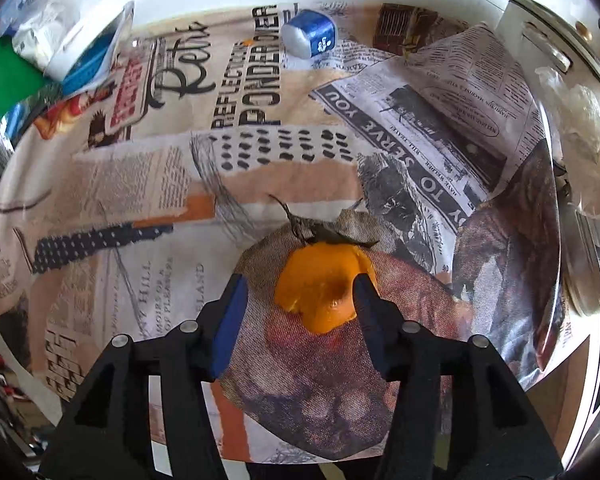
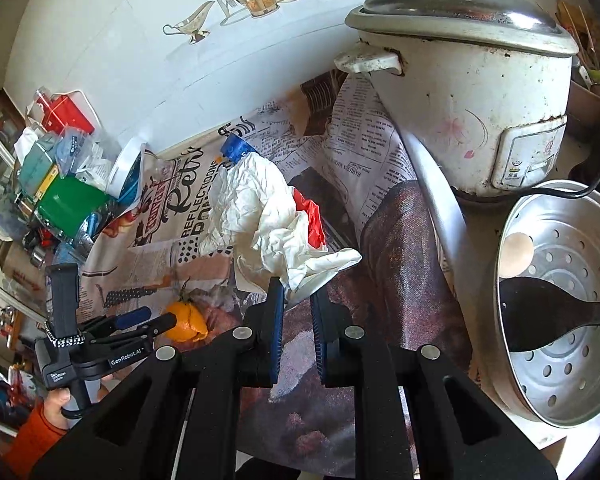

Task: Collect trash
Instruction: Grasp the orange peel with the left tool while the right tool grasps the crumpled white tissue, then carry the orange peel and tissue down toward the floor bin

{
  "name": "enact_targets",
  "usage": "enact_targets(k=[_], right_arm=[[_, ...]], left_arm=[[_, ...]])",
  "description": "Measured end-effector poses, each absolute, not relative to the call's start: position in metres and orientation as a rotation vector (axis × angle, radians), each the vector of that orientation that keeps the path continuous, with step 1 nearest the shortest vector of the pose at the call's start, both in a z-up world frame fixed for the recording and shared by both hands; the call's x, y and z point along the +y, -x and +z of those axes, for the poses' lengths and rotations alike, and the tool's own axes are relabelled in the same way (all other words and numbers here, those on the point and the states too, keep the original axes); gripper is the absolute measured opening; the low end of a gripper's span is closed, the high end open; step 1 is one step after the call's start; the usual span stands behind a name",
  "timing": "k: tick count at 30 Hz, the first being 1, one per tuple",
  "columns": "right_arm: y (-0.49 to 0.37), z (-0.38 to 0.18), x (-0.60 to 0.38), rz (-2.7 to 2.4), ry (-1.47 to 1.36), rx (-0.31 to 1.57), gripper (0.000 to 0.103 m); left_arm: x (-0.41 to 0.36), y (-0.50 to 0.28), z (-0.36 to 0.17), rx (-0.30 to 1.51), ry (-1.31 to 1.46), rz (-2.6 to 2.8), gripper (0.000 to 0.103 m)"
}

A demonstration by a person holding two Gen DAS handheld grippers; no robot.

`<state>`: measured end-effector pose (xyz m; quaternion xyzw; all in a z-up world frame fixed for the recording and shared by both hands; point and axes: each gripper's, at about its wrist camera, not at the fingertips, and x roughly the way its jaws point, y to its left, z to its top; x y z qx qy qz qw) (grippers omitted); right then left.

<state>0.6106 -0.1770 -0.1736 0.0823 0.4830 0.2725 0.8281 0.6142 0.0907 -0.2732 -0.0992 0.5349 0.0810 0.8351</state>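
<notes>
The crumpled white bag [image 2: 260, 208] hides most of the blue can [image 2: 236, 148].

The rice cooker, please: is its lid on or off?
On: the lid sits closed on the rice cooker, knob up.

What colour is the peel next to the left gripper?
Orange. The peel shows best in the left wrist view, between the left gripper's open fingers.

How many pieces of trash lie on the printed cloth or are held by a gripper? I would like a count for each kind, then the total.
Orange peel: 1
Crumpled white plastic bag: 1
Blue and silver wrapper: 1
Total: 3
</notes>
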Motion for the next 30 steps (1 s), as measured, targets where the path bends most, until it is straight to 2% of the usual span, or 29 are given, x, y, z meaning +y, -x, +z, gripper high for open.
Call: enact_targets(k=[6,9,13,22,30], right_arm=[[-0.609,-0.181,-0.175,0.618,-0.146,1.049,0.012],[-0.606,-0.18,-0.178,0.624,-0.142,1.053,0.012],[-0.601,-0.179,-0.183,0.618,-0.137,1.052,0.012],[-0.574,-0.169,-0.181,0.603,-0.141,1.035,0.012],[-0.508,-0.15,-0.163,0.587,-0.138,0.979,0.012]], left_arm=[[0.09,-0.617,-0.291,1.137,0.306,0.173,0.053],[0.087,-0.617,-0.29,1.105,0.337,0.171,0.039],[0.079,-0.616,-0.282,1.081,0.317,0.153,0.012],[0.08,-0.575,-0.231,0.984,0.286,0.13,0.009],[0.081,-0.49,-0.184,0.88,0.17,0.085,0.009]])
